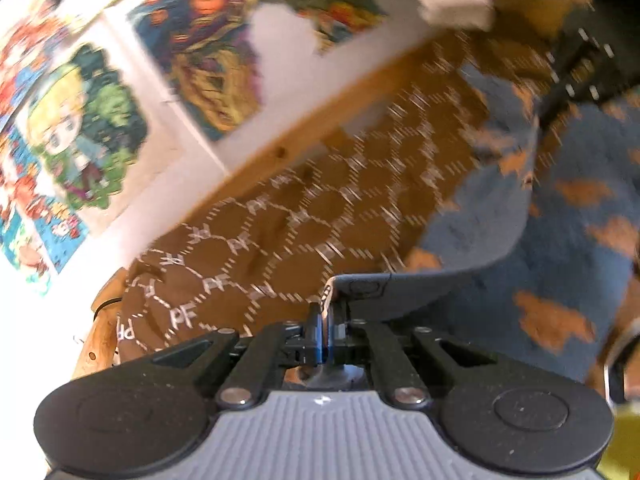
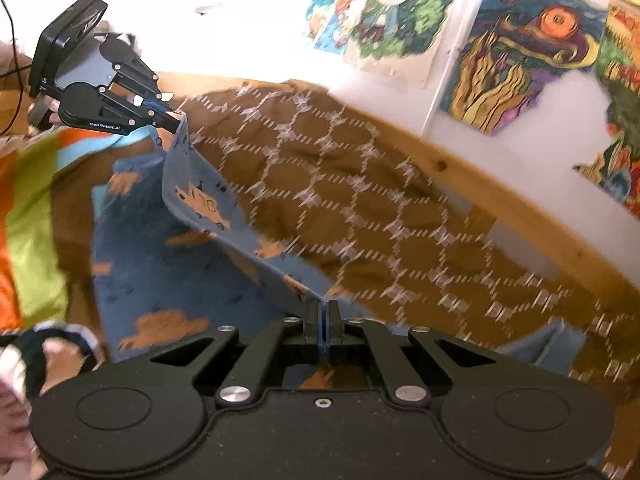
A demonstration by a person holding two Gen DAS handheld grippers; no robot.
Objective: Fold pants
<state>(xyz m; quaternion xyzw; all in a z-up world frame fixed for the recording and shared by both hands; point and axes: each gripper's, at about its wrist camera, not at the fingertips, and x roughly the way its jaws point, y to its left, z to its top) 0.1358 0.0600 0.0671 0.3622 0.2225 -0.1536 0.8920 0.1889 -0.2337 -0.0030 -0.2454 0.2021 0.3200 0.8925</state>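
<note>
We see a white wall (image 2: 260,32) w/ colourful cartoon posters (image 2: 384,8) across upper right, a pine bed rail (image 2: 472,176) running diagonally below, brown hexagon-print bedspread (image 2: 360,208) mid-frame. Strong light washes out upper left.

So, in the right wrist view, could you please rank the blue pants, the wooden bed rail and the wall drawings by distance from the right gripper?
1. Blue pants, clamped in the right gripper.
2. Wooden bed rail, beyond, right.
3. Wall drawings, above the rail.
</note>
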